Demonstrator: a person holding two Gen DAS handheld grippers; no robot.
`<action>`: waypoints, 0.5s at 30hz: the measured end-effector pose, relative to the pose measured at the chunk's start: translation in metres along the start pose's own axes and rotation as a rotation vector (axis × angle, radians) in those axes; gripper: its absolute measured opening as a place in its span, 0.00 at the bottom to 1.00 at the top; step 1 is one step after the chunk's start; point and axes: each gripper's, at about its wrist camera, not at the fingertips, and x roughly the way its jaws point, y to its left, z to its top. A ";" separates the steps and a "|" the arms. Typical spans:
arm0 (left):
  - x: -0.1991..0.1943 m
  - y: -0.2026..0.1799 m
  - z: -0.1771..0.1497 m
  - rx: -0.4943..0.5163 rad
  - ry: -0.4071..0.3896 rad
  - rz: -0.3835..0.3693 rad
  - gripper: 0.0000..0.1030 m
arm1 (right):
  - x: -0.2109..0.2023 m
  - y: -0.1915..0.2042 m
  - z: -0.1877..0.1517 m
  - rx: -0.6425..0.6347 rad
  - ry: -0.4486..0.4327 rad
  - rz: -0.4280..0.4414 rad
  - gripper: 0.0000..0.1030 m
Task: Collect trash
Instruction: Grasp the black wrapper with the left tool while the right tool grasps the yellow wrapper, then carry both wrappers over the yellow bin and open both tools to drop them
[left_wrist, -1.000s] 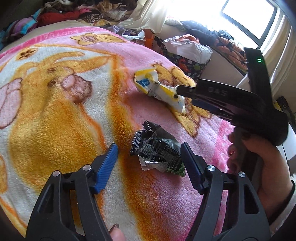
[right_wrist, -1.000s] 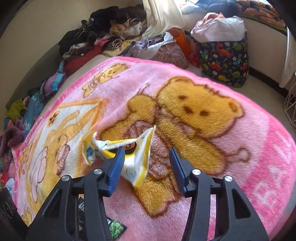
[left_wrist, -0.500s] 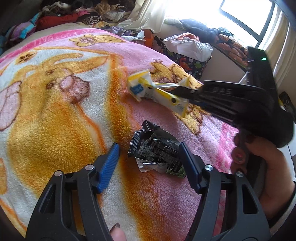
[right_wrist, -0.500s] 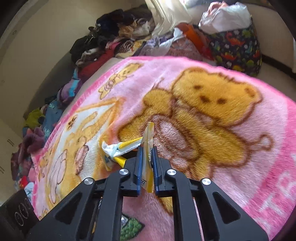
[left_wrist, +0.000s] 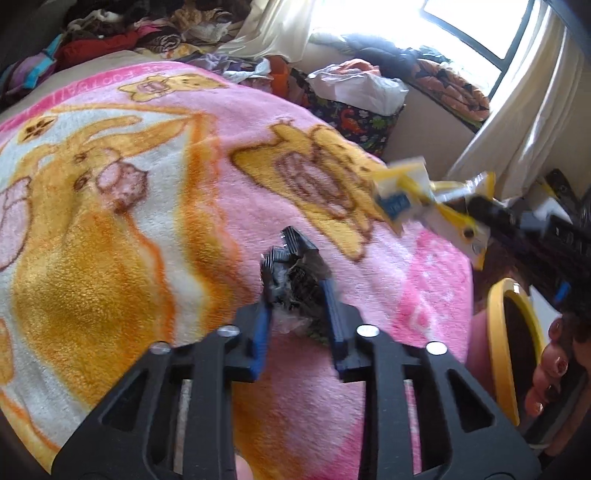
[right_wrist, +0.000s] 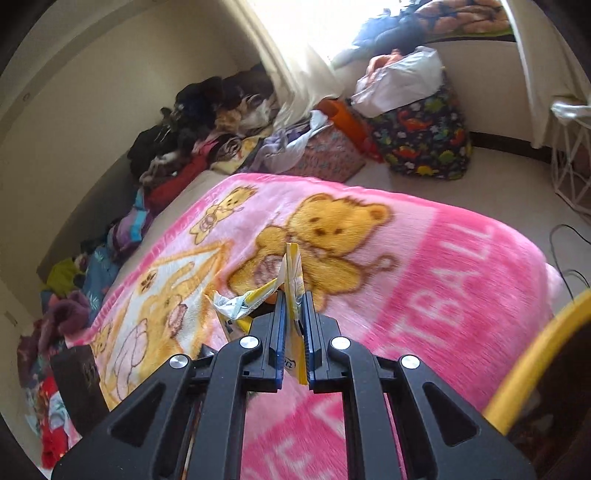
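Gripping a crumpled dark wrapper (left_wrist: 295, 280) between their blue pads, the left tongs (left_wrist: 298, 295) have just been closing, and the wrapper lies on the pink bear-print blanket (left_wrist: 155, 192) covering the bed. To the right in the left wrist view, the right tongs (right_wrist: 293, 325) are clenched on a yellow-and-white wrapper (right_wrist: 291, 280), which hangs clear of the blanket, near a yellow-rimmed bin (left_wrist: 496, 350) at the bed's edge. A hand (left_wrist: 554, 369) with painted nails shows beside that bin. Beyond the bed sit a dinosaur-print bag (right_wrist: 421, 144) and a heap of clothes (right_wrist: 207, 122) along the wall.
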 end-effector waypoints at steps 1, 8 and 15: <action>-0.002 -0.003 0.001 0.003 0.000 -0.011 0.11 | -0.007 -0.003 -0.002 0.000 -0.007 -0.010 0.08; -0.018 -0.032 0.003 0.055 -0.018 -0.066 0.04 | -0.059 -0.025 -0.012 0.037 -0.073 -0.049 0.08; -0.038 -0.061 0.009 0.102 -0.053 -0.113 0.04 | -0.098 -0.038 -0.020 0.067 -0.130 -0.078 0.08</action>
